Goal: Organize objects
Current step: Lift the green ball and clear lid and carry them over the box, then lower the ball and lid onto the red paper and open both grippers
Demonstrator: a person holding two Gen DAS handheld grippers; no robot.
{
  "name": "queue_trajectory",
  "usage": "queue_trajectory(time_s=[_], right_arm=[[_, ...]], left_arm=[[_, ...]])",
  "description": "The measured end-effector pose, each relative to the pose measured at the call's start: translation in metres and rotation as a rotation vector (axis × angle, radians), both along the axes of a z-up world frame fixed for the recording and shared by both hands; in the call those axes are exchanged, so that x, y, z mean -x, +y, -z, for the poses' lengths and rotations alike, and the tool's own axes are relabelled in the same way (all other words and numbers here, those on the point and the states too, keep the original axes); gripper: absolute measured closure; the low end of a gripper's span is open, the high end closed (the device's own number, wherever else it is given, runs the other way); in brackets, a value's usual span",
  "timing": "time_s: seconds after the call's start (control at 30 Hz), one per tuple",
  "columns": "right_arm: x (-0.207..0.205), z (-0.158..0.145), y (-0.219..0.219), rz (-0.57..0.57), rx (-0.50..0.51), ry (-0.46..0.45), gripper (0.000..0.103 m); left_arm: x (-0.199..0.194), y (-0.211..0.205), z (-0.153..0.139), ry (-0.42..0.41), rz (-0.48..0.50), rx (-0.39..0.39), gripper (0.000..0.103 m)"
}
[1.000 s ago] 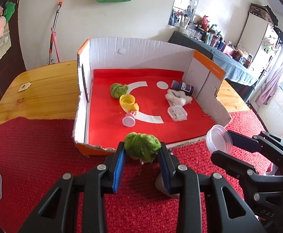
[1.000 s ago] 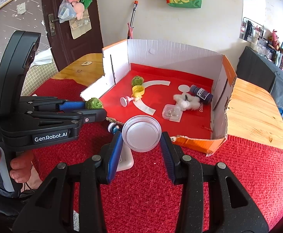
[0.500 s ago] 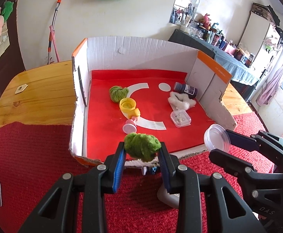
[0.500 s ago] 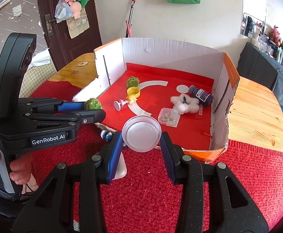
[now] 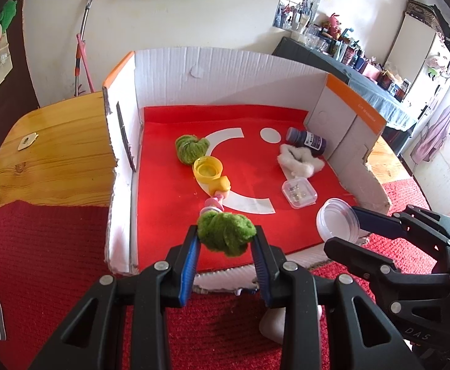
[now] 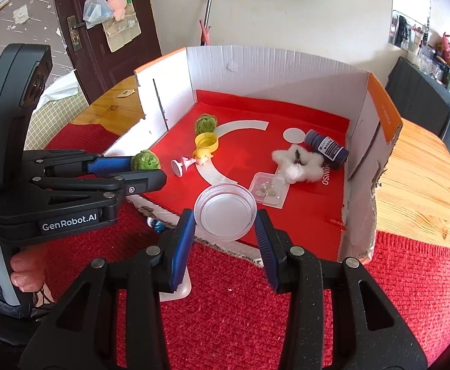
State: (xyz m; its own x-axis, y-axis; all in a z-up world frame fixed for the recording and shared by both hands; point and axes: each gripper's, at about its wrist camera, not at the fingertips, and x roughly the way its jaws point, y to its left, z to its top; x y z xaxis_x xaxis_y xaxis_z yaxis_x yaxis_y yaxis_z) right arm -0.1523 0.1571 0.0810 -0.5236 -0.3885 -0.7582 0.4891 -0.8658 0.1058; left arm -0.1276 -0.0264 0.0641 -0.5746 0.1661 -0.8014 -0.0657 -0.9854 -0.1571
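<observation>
My left gripper (image 5: pixel 226 237) is shut on a green fuzzy ball (image 5: pixel 226 231), held above the front edge of the open cardboard box (image 5: pixel 212 71) with the red floor. It also shows in the right wrist view (image 6: pixel 145 168), where the green ball (image 6: pixel 145 160) sits between its tips. My right gripper (image 6: pixel 225 225) is shut on a clear round lid (image 6: pixel 225 211), over the box's front edge; the lid also shows in the left wrist view (image 5: pixel 337 220).
Inside the box lie a second green ball (image 5: pixel 191 148), a yellow cap (image 5: pixel 208 169), a pink toy (image 6: pixel 183 165), a white fluffy piece (image 5: pixel 299 162), a small clear case (image 5: pixel 299 192) and a dark bottle (image 5: pixel 308 140). A red cloth (image 5: pixel 40 231) covers the wooden table (image 5: pixel 55 141).
Both grippers have moved forward toward the box with their objects still held; the green ball and the lid now hang over the box's front edge.
</observation>
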Motion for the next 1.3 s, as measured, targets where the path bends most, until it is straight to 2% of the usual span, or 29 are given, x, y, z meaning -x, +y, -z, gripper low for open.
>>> queue_trajectory(time_s=[0.73,1.3], right_arm=[[0.038,0.027,-0.015,-0.046,-0.027,-0.114,0.064],[0.060,0.040,-0.006,-0.011,-0.012,-0.167,0.064]], left_arm=[[0.032,-0.004,0.022,-0.093,0.020,0.008,0.068],[0.048,-0.007,0.027,-0.100,0.014,0.014,0.068]])
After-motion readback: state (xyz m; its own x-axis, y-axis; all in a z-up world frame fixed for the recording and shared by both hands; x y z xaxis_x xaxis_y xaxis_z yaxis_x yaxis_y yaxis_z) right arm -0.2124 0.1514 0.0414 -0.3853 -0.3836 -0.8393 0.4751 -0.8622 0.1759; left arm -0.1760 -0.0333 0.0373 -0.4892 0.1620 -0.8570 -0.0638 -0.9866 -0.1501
